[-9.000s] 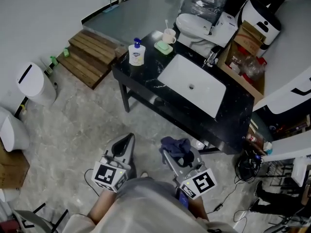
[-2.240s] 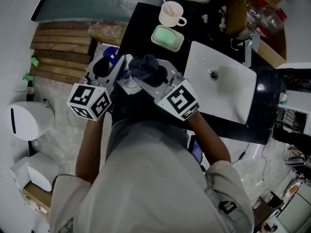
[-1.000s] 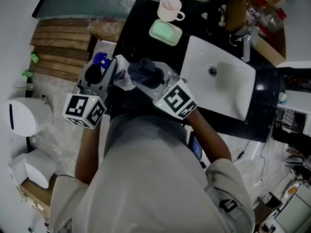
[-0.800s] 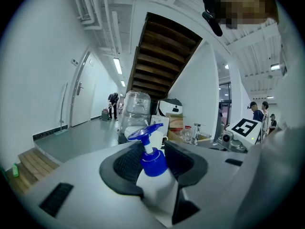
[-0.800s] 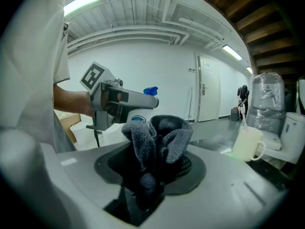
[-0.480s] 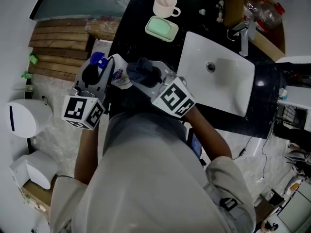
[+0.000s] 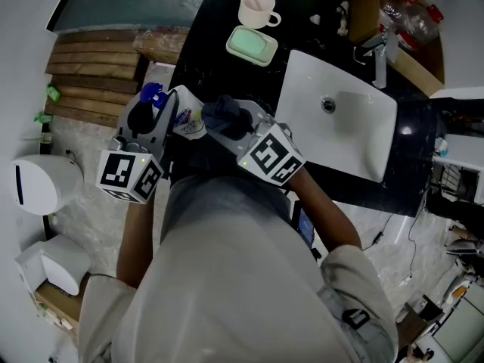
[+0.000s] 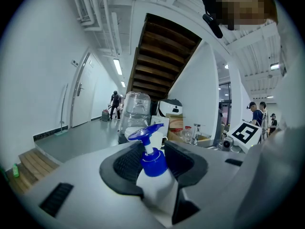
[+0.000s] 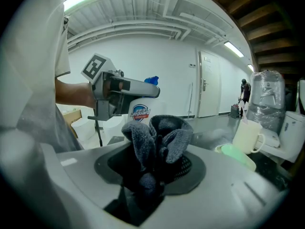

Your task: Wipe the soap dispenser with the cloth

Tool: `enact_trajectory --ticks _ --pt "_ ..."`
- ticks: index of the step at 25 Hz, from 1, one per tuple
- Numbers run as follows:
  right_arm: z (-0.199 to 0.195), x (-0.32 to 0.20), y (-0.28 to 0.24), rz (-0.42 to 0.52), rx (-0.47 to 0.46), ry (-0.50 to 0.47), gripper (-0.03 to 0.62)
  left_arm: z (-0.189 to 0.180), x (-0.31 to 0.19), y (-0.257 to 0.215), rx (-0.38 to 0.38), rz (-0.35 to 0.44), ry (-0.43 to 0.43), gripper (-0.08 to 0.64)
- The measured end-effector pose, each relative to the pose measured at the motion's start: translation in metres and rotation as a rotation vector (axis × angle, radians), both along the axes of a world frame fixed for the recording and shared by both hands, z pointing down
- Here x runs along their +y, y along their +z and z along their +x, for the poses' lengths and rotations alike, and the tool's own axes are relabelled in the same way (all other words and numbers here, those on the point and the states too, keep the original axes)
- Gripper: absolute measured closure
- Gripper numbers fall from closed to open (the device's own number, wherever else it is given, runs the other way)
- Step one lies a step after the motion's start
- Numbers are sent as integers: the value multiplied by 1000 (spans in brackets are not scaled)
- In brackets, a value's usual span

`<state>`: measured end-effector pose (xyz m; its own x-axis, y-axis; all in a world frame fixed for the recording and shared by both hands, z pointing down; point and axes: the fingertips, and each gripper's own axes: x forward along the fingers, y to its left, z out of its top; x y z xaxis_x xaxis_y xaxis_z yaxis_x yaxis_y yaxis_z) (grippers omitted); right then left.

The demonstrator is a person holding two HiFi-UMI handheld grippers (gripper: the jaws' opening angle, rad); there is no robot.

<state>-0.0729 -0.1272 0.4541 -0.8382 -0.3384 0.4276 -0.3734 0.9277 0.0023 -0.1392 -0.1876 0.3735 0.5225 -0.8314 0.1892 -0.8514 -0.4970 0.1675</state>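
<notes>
**Wipe in progress: bottle in one gripper, cloth in the other**

So the left gripper (image 8: 155, 160) has its jaws clamped round the neck of a white plastic soap dispenser (image 8: 155, 190) with a blue pump head, and holds it up off the counter. The right gripper (image 9: 155, 163) is pinched on a bunched dark grey-blue terry cloth (image 9: 157, 137), which sits just beside the bottle's label side. I can't tell if it's actually touching.

Seen from the head, the bottle hangs over the left edge of the black marble-look counter (image 7: 208, 48), near its front corner. Further back along that edge sit a pale green soap dish (image 7: 253, 46) and a cream mug (image 7: 255, 7). The white rectangular sink (image 7: 340, 119) fills the right half.

My read is that we're mid-wipe. The next move needs the cloth pressed on the white body and rubbed around it, with the left grip firm.

The blue oval label (image 9: 141, 111) reads "Safeguard"; the small characters above it are too tiny to read.
</notes>
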Motion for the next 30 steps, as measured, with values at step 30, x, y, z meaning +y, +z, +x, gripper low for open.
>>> enact_trajectory --ticks 30 --pt "10 13 32 -116 87 -25 430 0 0 -1 -13 15 -18 410"
